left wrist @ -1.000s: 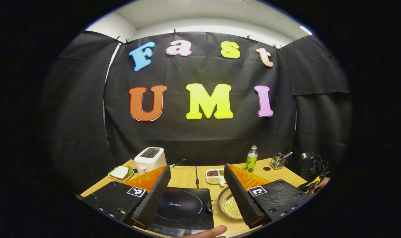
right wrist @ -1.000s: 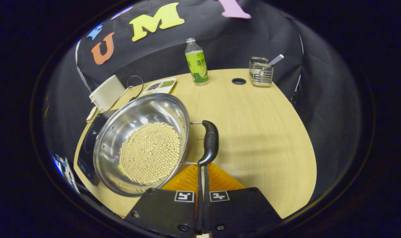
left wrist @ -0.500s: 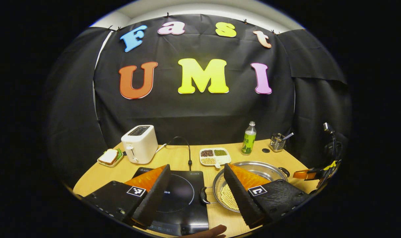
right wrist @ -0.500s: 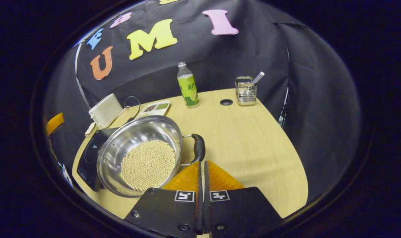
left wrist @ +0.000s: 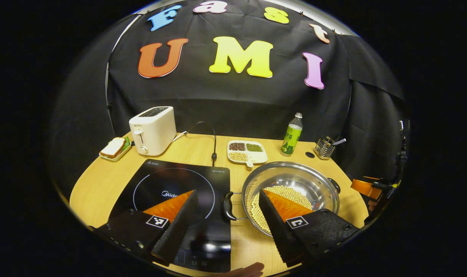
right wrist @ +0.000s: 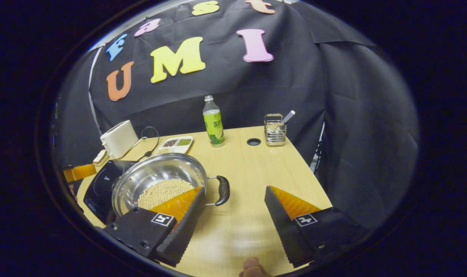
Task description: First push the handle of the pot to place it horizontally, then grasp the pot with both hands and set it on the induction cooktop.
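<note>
We note both tongs open, holding nothing: left tongs (left wrist: 225,215) over cooktop (left wrist: 179,184) and pot (left wrist: 291,184); right tongs (right wrist: 235,215) near pot handle (right wrist: 222,190), on bench (right wrist: 264,169).

Even overhead light, glare on the steel pot (right wrist: 156,181), strong fisheye bending at edges, slight foreground blur
</note>
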